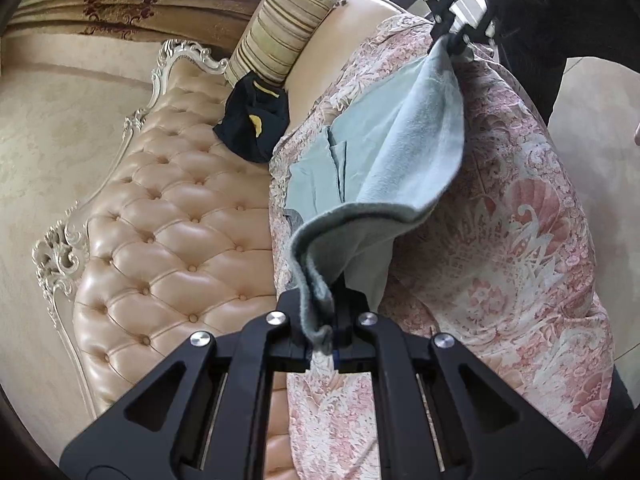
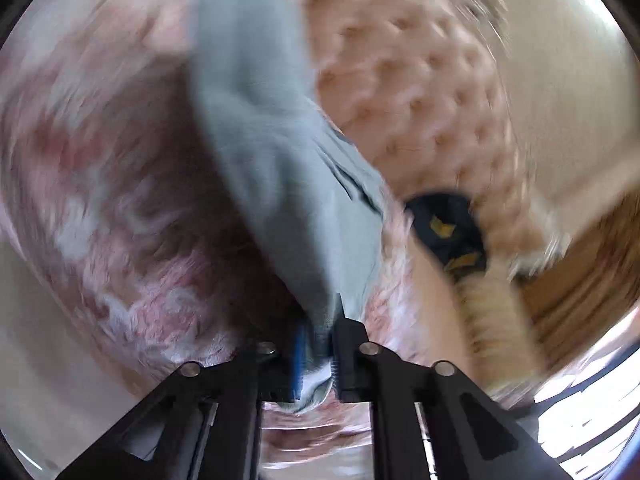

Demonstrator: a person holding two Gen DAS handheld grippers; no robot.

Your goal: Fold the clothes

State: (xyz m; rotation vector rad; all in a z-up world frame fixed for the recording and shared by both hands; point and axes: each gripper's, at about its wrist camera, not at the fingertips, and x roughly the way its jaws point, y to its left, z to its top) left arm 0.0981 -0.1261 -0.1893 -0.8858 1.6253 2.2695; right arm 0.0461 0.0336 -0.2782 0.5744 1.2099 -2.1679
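Observation:
A pale blue-grey garment hangs stretched between my two grippers above a pink floral sofa cover. My left gripper is shut on one edge of it at the bottom of the left wrist view. My right gripper shows at the top of that view, shut on the far corner. In the blurred right wrist view the garment runs up from my right gripper, which is shut on its edge. Part of the garment still lies on the cover.
A tufted beige leather sofa back with a carved white frame runs along the left. A black garment with yellow marks lies by a striped cushion; it also shows in the right wrist view.

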